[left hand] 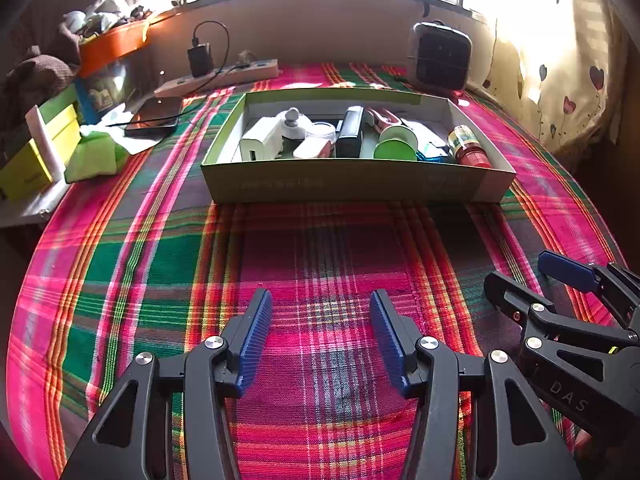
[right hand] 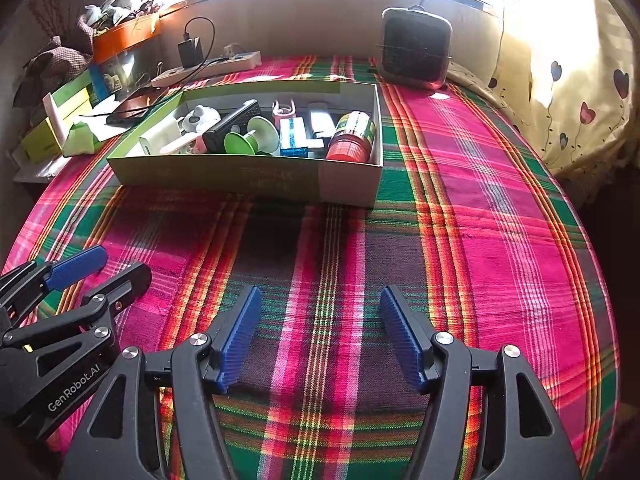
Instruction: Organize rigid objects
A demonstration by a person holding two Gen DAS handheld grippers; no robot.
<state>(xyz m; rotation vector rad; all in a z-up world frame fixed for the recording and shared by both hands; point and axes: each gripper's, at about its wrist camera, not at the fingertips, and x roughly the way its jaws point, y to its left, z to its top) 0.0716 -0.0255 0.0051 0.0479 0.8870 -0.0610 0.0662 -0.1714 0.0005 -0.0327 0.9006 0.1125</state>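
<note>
On the plaid cloth point(left hand: 320, 248) ahead of both grippers sits the box point(left hand: 352, 184), and every loose rigid item in view is already inside it. Judging by that, the sort looks done or close to it: nothing lies on the cloth between grippers and box.

Left gripper point(left hand: 321, 336): jaws spread, nothing between the blue pads, hovering over bare cloth. Right gripper point(right hand: 321, 332): same, released and empty, just beside the left one.

Box contents, left to right in the left wrist view:
- white charger point(left hand: 260, 142)
- white knobbed gadget point(left hand: 294, 122)
- clear round lid point(left hand: 322, 130), hard to read exactly
- black block point(left hand: 350, 132), standing on end
- green spool point(left hand: 396, 142), lying on its side
- blue packet point(left hand: 432, 154), partly hidden
- red-capped jar point(left hand: 468, 146), on its side at the right end

Items are packed in one loose row, some touching or overlapping, not squared up. If tidy alignment is part of the job, that part is left; I can't tell from this.

Off to the left, phone point(left hand: 154, 116), power strip point(left hand: 218, 76) and yellow boxes point(left hand: 40, 152) sit outside the box, probably not task items. Fan point(left hand: 438, 56) stands behind the box.
</note>
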